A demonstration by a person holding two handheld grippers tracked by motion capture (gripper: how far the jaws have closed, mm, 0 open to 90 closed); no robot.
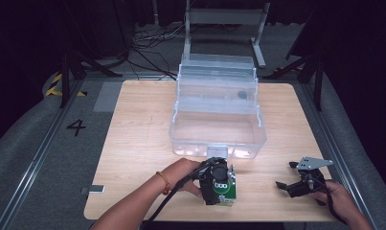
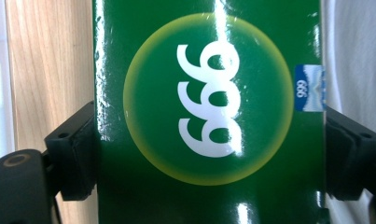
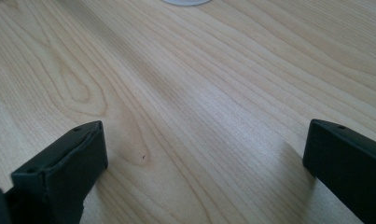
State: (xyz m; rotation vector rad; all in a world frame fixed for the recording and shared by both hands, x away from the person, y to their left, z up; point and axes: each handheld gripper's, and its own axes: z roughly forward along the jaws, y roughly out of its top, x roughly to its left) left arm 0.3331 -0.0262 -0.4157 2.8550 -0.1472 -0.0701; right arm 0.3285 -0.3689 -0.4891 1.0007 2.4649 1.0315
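My left gripper (image 1: 218, 184) is clamped on the green box (image 2: 209, 116), 1 jaw pressed to each long side. In the left gripper view the box's long axis runs bottom to top of the frame, its white 999 print turned sideways. In the high view it sits at lower centre of the table (image 1: 133, 143), just below the clear plastic bin (image 1: 218, 129). My right gripper (image 1: 296, 179), lower right, rests with its jaws wide apart over bare wood.
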